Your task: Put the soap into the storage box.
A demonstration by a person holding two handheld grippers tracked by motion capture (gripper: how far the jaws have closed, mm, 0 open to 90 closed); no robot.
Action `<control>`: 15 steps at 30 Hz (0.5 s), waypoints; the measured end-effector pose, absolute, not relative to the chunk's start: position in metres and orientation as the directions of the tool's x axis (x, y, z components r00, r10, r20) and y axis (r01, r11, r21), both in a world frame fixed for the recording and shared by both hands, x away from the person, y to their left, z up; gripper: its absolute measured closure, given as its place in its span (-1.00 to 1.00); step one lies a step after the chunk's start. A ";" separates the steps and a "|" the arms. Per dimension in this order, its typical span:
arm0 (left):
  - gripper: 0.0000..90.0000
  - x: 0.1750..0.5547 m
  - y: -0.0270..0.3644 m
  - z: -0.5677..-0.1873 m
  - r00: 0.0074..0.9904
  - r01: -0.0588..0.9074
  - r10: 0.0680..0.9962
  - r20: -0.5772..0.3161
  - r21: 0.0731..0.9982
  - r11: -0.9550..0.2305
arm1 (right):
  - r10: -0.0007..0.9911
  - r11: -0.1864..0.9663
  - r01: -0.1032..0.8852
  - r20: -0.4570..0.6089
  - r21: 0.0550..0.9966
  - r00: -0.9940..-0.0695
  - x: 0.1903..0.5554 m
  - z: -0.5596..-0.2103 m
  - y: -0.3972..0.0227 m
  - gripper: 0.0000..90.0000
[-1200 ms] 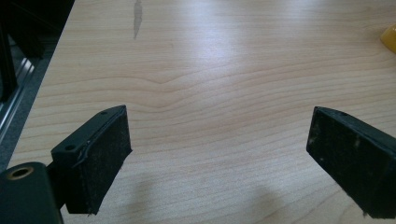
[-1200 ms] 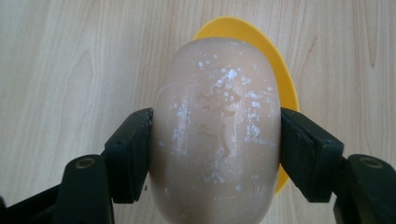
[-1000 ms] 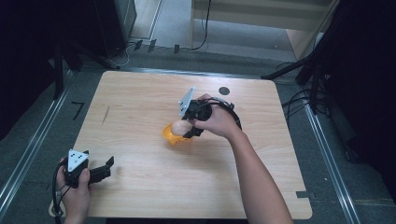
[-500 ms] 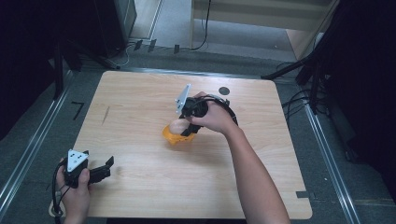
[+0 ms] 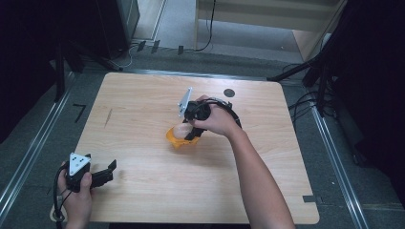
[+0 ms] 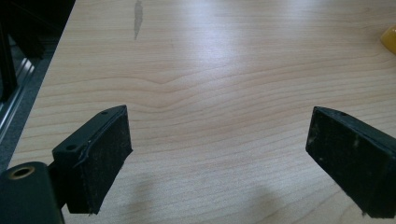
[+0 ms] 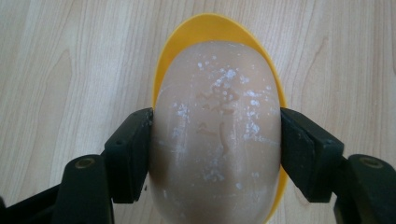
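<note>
Your right gripper (image 5: 187, 130) has its fingers pinching a pale egg-shaped object (image 5: 181, 130), seen from the high view near the middle of the wooden table (image 5: 143, 109). That object sits over a yellow dish (image 5: 176, 140), and your right hand (image 5: 217, 119) bears down on the gripper from the far right side of it. Your left gripper (image 5: 107, 171) rests at the near left corner of the table, held in your left hand (image 5: 76, 191), well apart from the dish. A small dark disc (image 5: 229, 92) lies on the table beyond your right hand.

Left gripper view: your left gripper (image 6: 219, 154) has both pads spread wide with bare wood between them. An edge of the yellow dish (image 6: 390, 39) shows at the upper right, far from the jaws. A grey smear (image 6: 138, 16) marks the wood at the top.

Right gripper view: your right gripper (image 7: 215, 149) presses a pad (image 7: 133, 149) against each flank of the pale egg-shaped object (image 7: 217, 116), whose surface carries white flecks. The yellow dish (image 7: 205, 28) shows as a rim around the object's far end.
</note>
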State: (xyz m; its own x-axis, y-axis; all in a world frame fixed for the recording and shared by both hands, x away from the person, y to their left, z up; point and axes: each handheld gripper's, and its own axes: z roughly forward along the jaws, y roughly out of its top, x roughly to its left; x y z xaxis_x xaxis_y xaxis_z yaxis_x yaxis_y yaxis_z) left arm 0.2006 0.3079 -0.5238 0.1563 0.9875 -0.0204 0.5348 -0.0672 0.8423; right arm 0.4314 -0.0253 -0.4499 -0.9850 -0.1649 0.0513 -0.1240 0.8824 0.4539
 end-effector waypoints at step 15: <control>-0.84 0.201 0.308 -0.524 0.157 0.536 0.987 -0.023 0.841 -0.065 | -0.167 0.898 -0.131 0.049 0.419 -0.985 0.429 -0.455 -0.019 -0.38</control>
State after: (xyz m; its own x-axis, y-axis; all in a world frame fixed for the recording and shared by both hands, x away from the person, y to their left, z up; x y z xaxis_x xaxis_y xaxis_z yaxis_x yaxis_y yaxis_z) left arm 0.2006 0.3081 -0.5238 0.1569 0.9873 -0.0235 0.5365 -0.0653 0.8414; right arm 0.4286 -0.0186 -0.4555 -0.9848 -0.1667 0.0493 -0.1311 0.8984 0.4191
